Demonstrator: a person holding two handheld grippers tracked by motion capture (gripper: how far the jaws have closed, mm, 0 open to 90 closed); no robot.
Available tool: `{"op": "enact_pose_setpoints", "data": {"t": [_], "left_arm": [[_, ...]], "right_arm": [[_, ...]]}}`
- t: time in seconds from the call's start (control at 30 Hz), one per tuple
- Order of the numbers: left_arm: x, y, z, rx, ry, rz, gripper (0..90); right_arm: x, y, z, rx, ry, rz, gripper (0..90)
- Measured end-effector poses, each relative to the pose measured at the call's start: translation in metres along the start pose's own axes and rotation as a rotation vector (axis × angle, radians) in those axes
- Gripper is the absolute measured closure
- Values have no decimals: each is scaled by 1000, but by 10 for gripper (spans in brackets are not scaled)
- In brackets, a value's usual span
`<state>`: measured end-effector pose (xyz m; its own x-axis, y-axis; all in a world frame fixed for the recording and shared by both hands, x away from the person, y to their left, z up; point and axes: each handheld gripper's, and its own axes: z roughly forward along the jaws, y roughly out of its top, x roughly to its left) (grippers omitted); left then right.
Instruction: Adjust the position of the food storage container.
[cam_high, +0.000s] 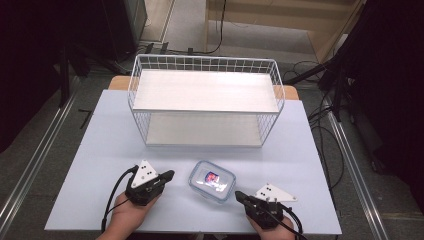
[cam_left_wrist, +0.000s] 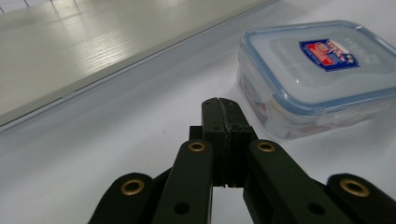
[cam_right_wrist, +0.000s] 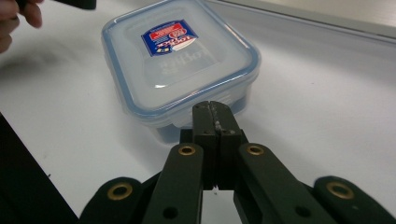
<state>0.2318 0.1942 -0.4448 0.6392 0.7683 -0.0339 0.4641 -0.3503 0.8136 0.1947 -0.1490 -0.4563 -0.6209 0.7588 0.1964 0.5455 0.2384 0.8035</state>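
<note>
**Lidded container lying between two closed grippers**

The clear plastic container (cam_high: 212, 180), with its blue-rimmed lid and red-and-blue label, is sitting flat on the white table (cam_high: 100, 150), lid clipped on. You are bracketing it from both sides. Your left gripper (cam_high: 171, 174) is pointing at it from its left; in the left gripper view the container (cam_left_wrist: 322, 74) is lying ahead and to the right of the jaw tips, near but apart from them. Those jaws are pressing flat against each other with nothing between them. Your right gripper (cam_high: 239, 195) is aiming at the container's near right corner; in the right gripper view the container (cam_right_wrist: 177, 60) is sitting just beyond the closed tips (cam_right_wrist: 215, 109), so close that you cannot tell whether they are touching its wall. These jaws too are resting fully together and gripping nothing. Your left hand (cam_high: 131, 212) is wrapping the left gripper's body near the table's front edge. Beyond the fingertips, well apart from the container, the white wire basket shelf (cam_high: 206, 97) is standing on the far half of the table.
</note>
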Motion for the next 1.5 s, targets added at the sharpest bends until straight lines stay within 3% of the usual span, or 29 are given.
{"op": "enact_pose_setpoints", "data": {"t": [0.1,0.23,0.47,0.63,0.77,0.87,0.97,1.07,1.1,1.13,1.2,1.5], "left_arm": [[-1,0,5,7,-3,-6,900],[-9,0,18,39,9,30,900],[-23,1,32,70,-11,77,900],[-26,0,31,61,-23,85,900],[-32,-1,25,62,-49,93,900],[-44,-4,18,63,-96,109,900],[-46,-6,14,62,-106,99,886],[-33,-6,6,51,-67,83,834],[-26,-5,3,41,-51,54,834],[-13,-4,-4,16,-23,-1,811],[-6,-4,-10,-1,4,-21,770],[3,-12,-19,-5,0,-48,681]], "right_arm": [[-2,-1,-4,-11,-10,7,900],[-5,-4,-7,-11,-25,18,900],[-8,-6,-12,-22,-45,21,900],[-11,-7,-11,-14,-54,23,900],[-13,-7,-10,-12,-61,27,900],[-15,-6,-9,-13,-67,26,900],[-18,-6,-9,-13,-78,32,900],[-21,-4,-6,-2,-85,40,900],[-21,-4,-6,-2,-85,40,900],[-21,-3,-1,7,-82,37,900],[-19,-2,4,20,-78,37,900],[-19,10,27,33,-65,35,900]]}}
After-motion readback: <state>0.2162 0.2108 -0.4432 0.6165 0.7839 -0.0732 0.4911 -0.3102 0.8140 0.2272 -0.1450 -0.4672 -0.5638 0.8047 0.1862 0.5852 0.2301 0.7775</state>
